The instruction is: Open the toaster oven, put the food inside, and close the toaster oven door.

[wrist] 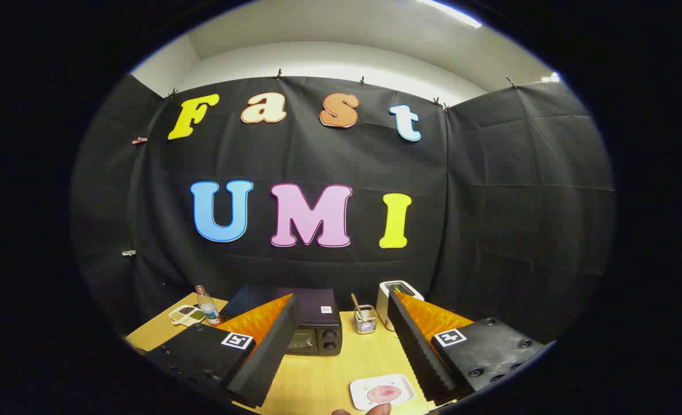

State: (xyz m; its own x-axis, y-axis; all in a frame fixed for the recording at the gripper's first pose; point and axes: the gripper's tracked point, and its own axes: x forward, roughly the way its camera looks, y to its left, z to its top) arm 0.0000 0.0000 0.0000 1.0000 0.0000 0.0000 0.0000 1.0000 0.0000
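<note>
Overhead, gripper (341, 351) spread wide; toaster oven (312, 328) shut; no legible labels.

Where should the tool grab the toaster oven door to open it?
Likely the door's top edge, coming from the front: the toaster oven faces the open tool, door shut, its knobs at the door's right. The left finger hides much of the door, so no handle can be made out.

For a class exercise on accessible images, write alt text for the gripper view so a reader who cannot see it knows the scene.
The gripper hovers open and empty above a wooden table, its jaws wide apart, the closed toaster oven beyond them. Between the jaws, nearer, a white plate holds pink food. Farther back stand a wire basket, a white toaster, a bottle and a snack tray.
</note>
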